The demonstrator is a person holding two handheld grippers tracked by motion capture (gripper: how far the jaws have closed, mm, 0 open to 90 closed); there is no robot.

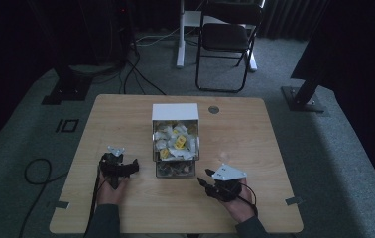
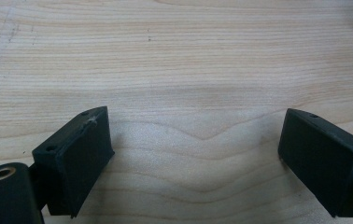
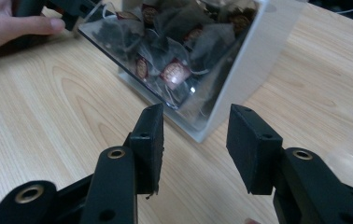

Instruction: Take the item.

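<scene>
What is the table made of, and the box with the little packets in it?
The table looks like pale wood or a wood-look laminate: wavy grain lines run across a smooth, matte top. The box seems to be plastic, with a clear, shiny front, since the packets show through it and it glints, and white opaque walls. I can't be sure it isn't glass.

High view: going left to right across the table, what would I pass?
Left tongs in a hand → white box of packets → right tongs in the other hand.

No readable text anywhere.
</scene>
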